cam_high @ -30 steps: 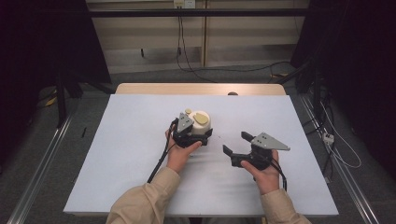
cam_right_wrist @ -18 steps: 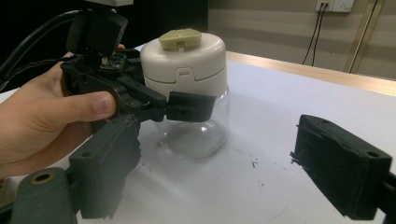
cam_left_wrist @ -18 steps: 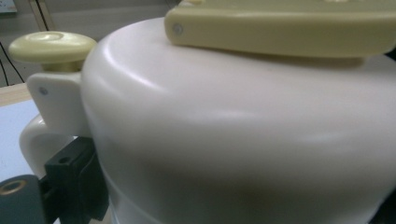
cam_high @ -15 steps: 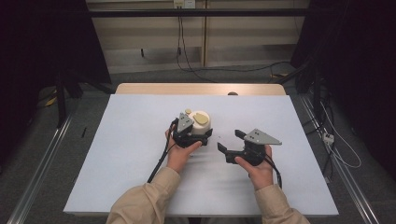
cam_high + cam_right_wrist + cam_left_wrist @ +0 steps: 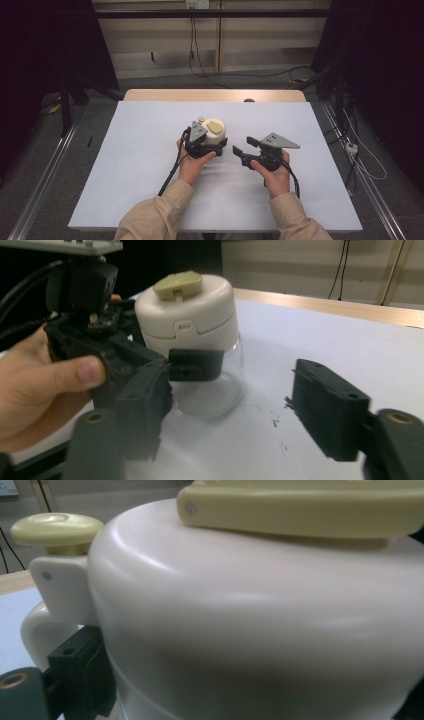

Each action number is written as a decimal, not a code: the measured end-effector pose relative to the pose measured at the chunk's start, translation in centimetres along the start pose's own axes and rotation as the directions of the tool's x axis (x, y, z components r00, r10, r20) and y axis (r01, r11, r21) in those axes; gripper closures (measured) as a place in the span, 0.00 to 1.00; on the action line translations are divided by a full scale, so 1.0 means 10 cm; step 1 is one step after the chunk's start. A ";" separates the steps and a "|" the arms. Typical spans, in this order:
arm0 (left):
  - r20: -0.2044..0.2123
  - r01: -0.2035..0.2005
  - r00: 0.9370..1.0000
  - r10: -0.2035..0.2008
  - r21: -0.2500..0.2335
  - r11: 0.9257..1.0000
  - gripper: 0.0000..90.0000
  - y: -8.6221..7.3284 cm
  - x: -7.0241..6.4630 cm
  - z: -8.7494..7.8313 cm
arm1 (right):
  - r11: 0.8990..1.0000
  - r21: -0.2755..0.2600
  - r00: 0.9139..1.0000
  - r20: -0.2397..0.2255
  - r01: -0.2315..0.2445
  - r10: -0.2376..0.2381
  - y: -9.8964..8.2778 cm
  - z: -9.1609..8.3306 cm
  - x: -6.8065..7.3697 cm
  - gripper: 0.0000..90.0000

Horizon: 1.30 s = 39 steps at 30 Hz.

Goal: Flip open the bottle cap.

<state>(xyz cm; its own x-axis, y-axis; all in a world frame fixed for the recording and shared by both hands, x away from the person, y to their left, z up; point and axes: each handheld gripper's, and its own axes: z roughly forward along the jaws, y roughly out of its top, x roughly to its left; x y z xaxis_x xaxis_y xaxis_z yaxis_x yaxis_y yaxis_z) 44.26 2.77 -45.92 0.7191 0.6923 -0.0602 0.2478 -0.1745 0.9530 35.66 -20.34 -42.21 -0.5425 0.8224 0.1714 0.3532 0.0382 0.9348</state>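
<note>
Your jar (image 5: 215,134) stands on the tabletop (image 5: 140,150) near its middle. Your left tool (image 5: 207,147) sits just in front of the jar, against its lower part. Your right tool (image 5: 239,149) lies to the jar's right, apart from it.

Just ahead of my right claw (image 5: 239,146), clasped in my left claw (image 5: 216,145), a clear-bodied jar with a cream lid and yellowish cap (image 5: 215,131) stands on the flat, pale-blue-topped table with a wooden far edge (image 5: 140,150).
</note>
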 end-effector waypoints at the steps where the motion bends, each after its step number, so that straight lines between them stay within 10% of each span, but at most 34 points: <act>1: 0.001 0.001 1.000 -0.001 0.000 1.000 0.06 0.00 0.00 0.00 | 1.000 0.000 1.000 0.000 0.001 -0.001 0.01 0.01 0.00 0.44; 20: -0.002 0.000 1.000 0.000 -0.002 1.000 0.06 0.00 0.00 0.00 | 1.000 0.017 0.998 -0.069 0.004 -0.003 0.26 0.22 0.07 0.98; 39: -0.005 0.000 1.000 0.000 0.000 1.000 0.06 0.00 -0.01 0.00 | 0.996 0.066 0.995 -0.083 0.056 -0.050 0.31 0.34 0.16 1.00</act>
<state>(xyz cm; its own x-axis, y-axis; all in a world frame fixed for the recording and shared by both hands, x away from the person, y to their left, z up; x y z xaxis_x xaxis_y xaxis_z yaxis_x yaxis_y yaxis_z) 44.21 2.74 -45.95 0.7155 0.6962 -0.0589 0.2480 -0.1743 0.9530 38.51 -16.99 -40.11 -0.6207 0.7697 0.1494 0.3723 0.1217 0.9201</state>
